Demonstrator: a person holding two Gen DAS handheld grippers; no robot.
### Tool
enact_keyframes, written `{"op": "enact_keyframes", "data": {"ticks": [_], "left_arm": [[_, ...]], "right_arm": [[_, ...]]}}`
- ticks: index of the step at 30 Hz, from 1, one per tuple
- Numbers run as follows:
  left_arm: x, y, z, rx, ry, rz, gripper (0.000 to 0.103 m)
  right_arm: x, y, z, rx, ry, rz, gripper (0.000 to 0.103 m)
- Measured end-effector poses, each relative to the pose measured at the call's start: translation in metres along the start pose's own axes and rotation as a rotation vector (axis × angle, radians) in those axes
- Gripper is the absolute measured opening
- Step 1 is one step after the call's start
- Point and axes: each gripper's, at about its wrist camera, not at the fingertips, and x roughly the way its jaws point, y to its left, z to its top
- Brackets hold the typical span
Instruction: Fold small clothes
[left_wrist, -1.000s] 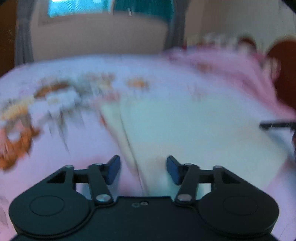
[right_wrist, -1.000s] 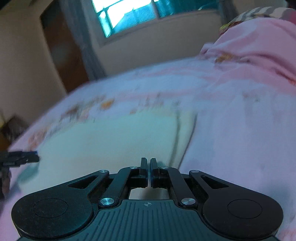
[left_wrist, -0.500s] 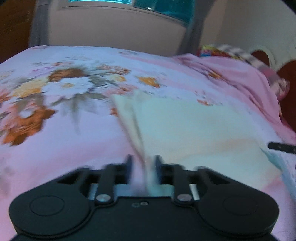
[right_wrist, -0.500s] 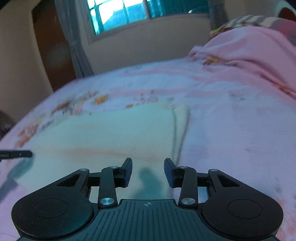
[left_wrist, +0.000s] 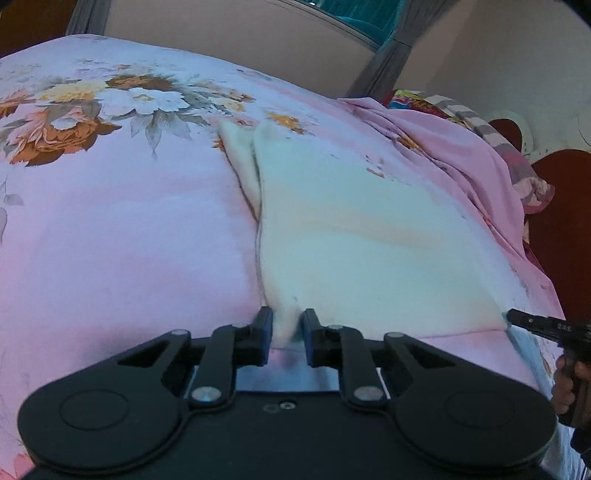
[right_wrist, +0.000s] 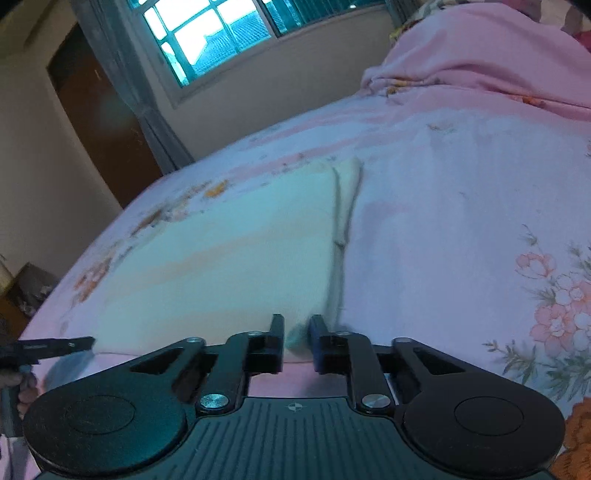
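Note:
A pale cream cloth (left_wrist: 362, 251) lies flat on the pink floral bedspread (left_wrist: 122, 236), with a narrow second layer showing along its far left edge. My left gripper (left_wrist: 287, 332) is shut on the cloth's near left corner, and a pinch of fabric stands between its jaws. In the right wrist view the same cloth (right_wrist: 229, 258) spreads ahead. My right gripper (right_wrist: 297, 338) is shut on the cloth's near right corner. The right gripper's tip also shows at the right edge of the left wrist view (left_wrist: 517, 318).
A bunched pink blanket (left_wrist: 461, 155) and a striped pillow (left_wrist: 476, 122) lie at the bed's far right by a dark red headboard (left_wrist: 561, 229). A window (right_wrist: 221, 33), curtain and brown door (right_wrist: 99, 118) stand beyond the bed.
My left gripper closed from open onto the near left corner. My right gripper opened, then closed onto the near right corner. Both moved down to the cloth's near edge.

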Motion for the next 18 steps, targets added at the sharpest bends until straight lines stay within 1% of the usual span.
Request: {"op": "enact_keyframes", "data": {"ticks": [2, 4, 6, 8, 10, 11, 12, 13, 14, 15, 16, 18], "left_arm": [[-0.001, -0.002, -0.001, 0.025, 0.006, 0.012, 0.014], [-0.001, -0.003, -0.002, 0.025, 0.007, 0.015, 0.014], [-0.002, -0.005, -0.003, 0.032, 0.007, 0.022, 0.014], [-0.001, -0.005, -0.004, 0.024, 0.006, 0.021, 0.013], [-0.001, -0.002, -0.004, -0.002, 0.007, 0.010, 0.009], [-0.001, -0.001, -0.003, -0.012, 0.012, 0.003, 0.008], [-0.002, 0.001, -0.003, -0.021, 0.018, 0.002, 0.006], [-0.002, 0.002, -0.003, -0.029, 0.024, 0.012, 0.006], [-0.002, 0.002, -0.004, -0.023, 0.027, 0.023, 0.006], [0.000, 0.002, -0.006, -0.012, 0.028, 0.031, 0.009], [0.001, 0.003, -0.007, -0.004, 0.023, 0.037, 0.011], [-0.005, 0.005, -0.006, -0.016, 0.009, 0.037, 0.013]], "right_arm": [[0.002, -0.004, -0.001, 0.013, 0.009, 0.009, 0.015], [0.002, -0.009, -0.002, 0.025, 0.009, 0.015, 0.016], [0.003, -0.012, -0.001, 0.033, -0.011, -0.033, 0.016], [0.007, -0.016, -0.001, 0.067, 0.026, -0.008, 0.016], [0.006, -0.014, -0.003, 0.050, 0.023, 0.024, 0.015], [0.004, -0.013, -0.003, 0.042, 0.019, 0.027, 0.010], [0.003, -0.012, -0.003, 0.028, 0.019, 0.019, 0.003], [0.001, -0.010, -0.002, 0.007, 0.020, -0.014, 0.003], [0.001, -0.007, -0.002, -0.025, 0.028, -0.070, 0.002], [0.003, -0.005, -0.005, -0.052, 0.047, -0.110, 0.002], [0.007, -0.004, -0.007, -0.072, 0.074, -0.121, 0.002], [0.003, 0.000, -0.003, -0.076, 0.072, -0.130, 0.002]]}}
